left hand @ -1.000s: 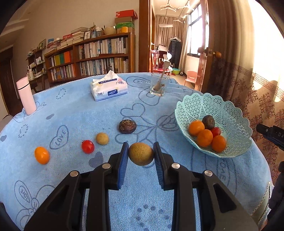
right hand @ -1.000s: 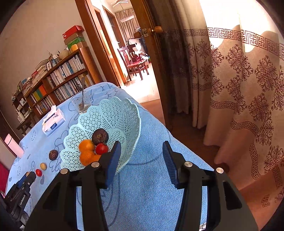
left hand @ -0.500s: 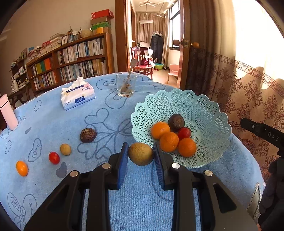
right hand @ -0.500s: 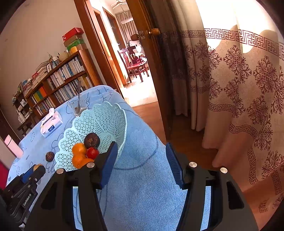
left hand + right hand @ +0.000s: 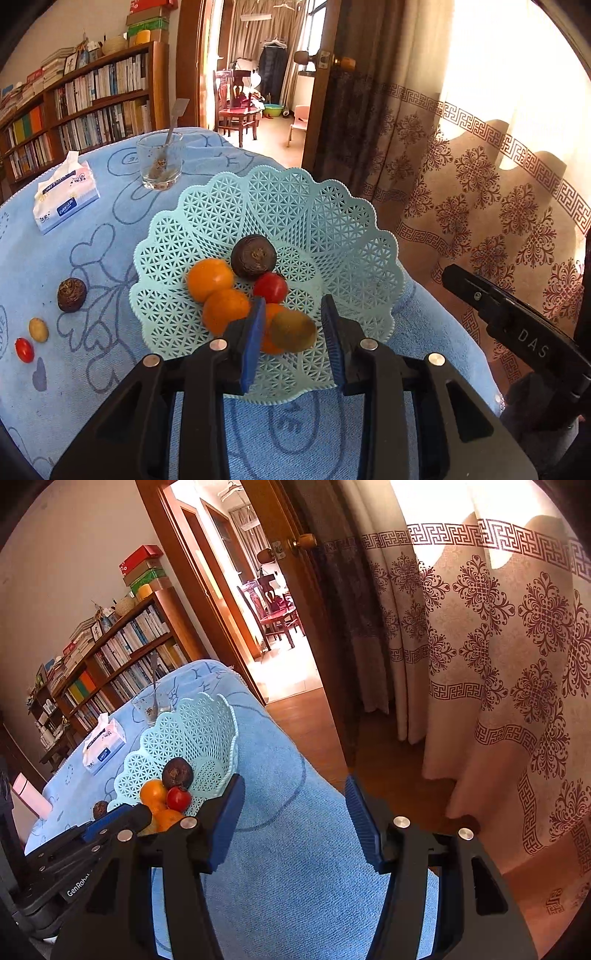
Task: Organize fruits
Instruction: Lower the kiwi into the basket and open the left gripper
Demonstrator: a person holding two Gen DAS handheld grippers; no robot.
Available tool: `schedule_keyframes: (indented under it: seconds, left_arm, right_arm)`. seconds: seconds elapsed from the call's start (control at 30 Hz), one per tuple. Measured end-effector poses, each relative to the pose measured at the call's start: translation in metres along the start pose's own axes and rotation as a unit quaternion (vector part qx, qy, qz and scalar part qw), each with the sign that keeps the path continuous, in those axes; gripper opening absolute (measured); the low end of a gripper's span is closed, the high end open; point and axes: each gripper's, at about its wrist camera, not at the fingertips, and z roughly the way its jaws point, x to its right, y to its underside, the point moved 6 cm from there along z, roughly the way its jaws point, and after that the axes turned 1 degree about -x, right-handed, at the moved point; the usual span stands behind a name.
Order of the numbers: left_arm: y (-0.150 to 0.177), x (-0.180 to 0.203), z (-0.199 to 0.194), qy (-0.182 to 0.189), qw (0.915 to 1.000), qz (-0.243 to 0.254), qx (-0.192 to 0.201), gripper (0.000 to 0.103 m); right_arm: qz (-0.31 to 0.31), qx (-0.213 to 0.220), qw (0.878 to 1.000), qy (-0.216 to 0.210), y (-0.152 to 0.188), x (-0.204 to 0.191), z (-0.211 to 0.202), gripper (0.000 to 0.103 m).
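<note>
My left hand-held gripper (image 5: 291,338) hangs wide apart around the brownish fruit (image 5: 293,329) over the basket (image 5: 332,229); I'd lift straight out toward 6 o'clock. The right hand-held gripper (image 5: 293,819) is apart, empty.

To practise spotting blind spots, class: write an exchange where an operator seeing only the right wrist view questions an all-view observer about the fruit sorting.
Operator: From here the left gripper hides what is between its jaws. Is it holding anything?
Observer: A brownish-green fruit sits between its jaws, low over the basket, but the jaws stand open with a gap on each side of it.
Operator: I see one dark fruit on the cloth. Are there others out there?
Observer: Yes. Past it lie a small yellowish fruit and a red tomato, both outside the basket.
</note>
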Motion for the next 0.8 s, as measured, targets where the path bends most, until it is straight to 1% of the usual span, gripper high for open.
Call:
schedule_keyframes:
  seconds: [0.03,0.07,0.13,0.23,0.5,0.63,0.67,0.7,0.8]
  left_arm:
    - [-0.001,0.002,0.001,0.007,1.0,-0.004,-0.001,0.062]
    - [-0.001,0.003,0.001,0.012,0.9999,-0.01,0.002,0.068]
    - [0.0,0.002,0.002,0.013,0.9998,-0.015,0.002,0.068]
    - [0.002,-0.004,0.0,0.006,0.9998,-0.019,0.0,0.068]
    - [0.008,-0.038,-0.016,-0.028,0.9985,-0.045,0.013,0.069]
    - [0.011,-0.052,-0.021,-0.053,0.9969,-0.055,0.016,0.076]
    - [0.011,-0.056,-0.022,-0.061,0.9964,-0.055,0.018,0.077]
    - [0.012,-0.059,-0.023,-0.069,0.9959,-0.055,0.02,0.079]
    - [0.013,-0.066,-0.029,-0.09,0.9941,-0.054,0.027,0.087]
  right_arm:
    - [0.001,0.0,1.0,0.0,0.0,0.001,0.0,0.058]
    - [0.001,0.0,1.0,0.001,0.0,0.003,-0.001,0.058]
    - [0.002,0.001,1.0,0.001,-0.001,0.005,-0.001,0.058]
    - [0.006,0.0,1.0,0.001,0.0,0.007,-0.001,0.058]
    - [-0.005,-0.005,1.0,-0.007,0.006,-0.005,-0.001,0.058]
    - [-0.014,-0.009,1.0,-0.014,0.01,-0.013,-0.002,0.06]
    - [-0.015,-0.009,1.0,-0.014,0.011,-0.015,-0.002,0.064]
    - [-0.017,-0.009,1.0,-0.015,0.012,-0.016,-0.003,0.066]
    - [-0.02,-0.012,1.0,-0.015,0.015,-0.019,-0.002,0.066]
